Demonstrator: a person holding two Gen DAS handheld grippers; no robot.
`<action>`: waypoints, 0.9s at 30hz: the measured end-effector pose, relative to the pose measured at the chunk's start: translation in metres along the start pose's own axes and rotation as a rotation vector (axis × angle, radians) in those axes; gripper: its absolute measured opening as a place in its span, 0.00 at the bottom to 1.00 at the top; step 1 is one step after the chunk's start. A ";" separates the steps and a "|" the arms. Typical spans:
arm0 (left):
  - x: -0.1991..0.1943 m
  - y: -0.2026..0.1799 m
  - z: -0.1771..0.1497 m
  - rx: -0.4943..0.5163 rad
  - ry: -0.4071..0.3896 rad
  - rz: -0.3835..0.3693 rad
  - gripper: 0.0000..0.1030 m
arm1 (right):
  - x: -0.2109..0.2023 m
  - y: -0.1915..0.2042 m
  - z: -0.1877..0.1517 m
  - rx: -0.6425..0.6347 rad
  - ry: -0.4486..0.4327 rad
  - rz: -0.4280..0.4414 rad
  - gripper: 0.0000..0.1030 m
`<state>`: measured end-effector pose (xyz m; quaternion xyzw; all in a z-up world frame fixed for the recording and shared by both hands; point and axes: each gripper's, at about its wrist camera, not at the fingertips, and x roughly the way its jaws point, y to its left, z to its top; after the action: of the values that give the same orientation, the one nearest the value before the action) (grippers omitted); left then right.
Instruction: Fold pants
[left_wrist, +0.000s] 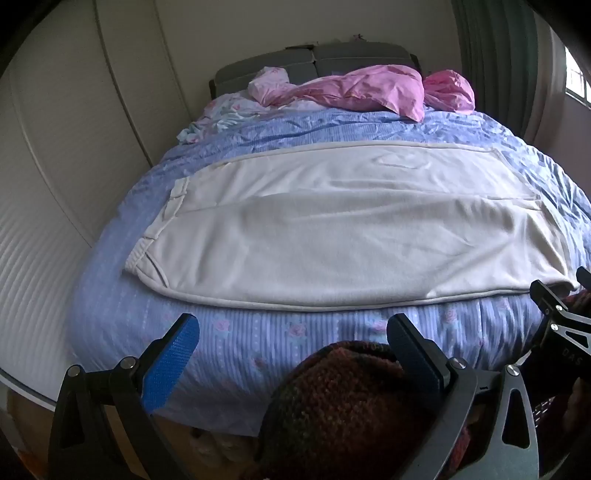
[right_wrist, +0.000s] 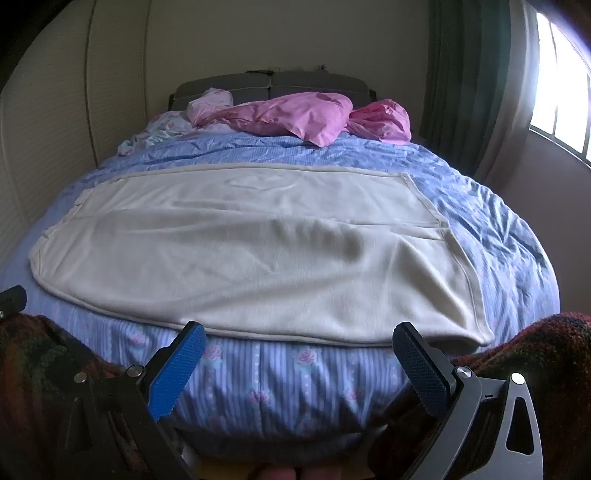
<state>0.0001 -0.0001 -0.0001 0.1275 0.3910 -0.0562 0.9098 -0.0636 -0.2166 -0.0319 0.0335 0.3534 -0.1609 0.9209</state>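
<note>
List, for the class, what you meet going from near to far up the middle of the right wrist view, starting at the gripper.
Right gripper, jaws open and empty → blue floral bedspread → cream pants laid flat across the bed → pink bedding bunched up → grey headboard → wall.

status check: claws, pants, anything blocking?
Left claw open, empty. Right claw open, empty. Cream pants lie flat across the blue bedspread, unfolded, untouched. Pink bedding sits by the headboard, clear of them.
</note>
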 end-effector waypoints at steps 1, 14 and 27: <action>0.000 0.000 0.000 0.000 -0.002 -0.001 1.00 | 0.000 0.000 0.000 -0.002 0.003 -0.002 1.00; -0.003 0.001 -0.002 -0.020 -0.024 -0.024 1.00 | -0.001 -0.001 0.001 -0.002 0.000 -0.002 1.00; -0.007 0.000 -0.002 -0.021 -0.027 -0.022 1.00 | -0.001 -0.002 0.001 -0.002 -0.001 0.000 1.00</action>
<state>-0.0055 0.0000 0.0036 0.1128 0.3807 -0.0640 0.9156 -0.0638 -0.2181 -0.0301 0.0325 0.3529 -0.1605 0.9212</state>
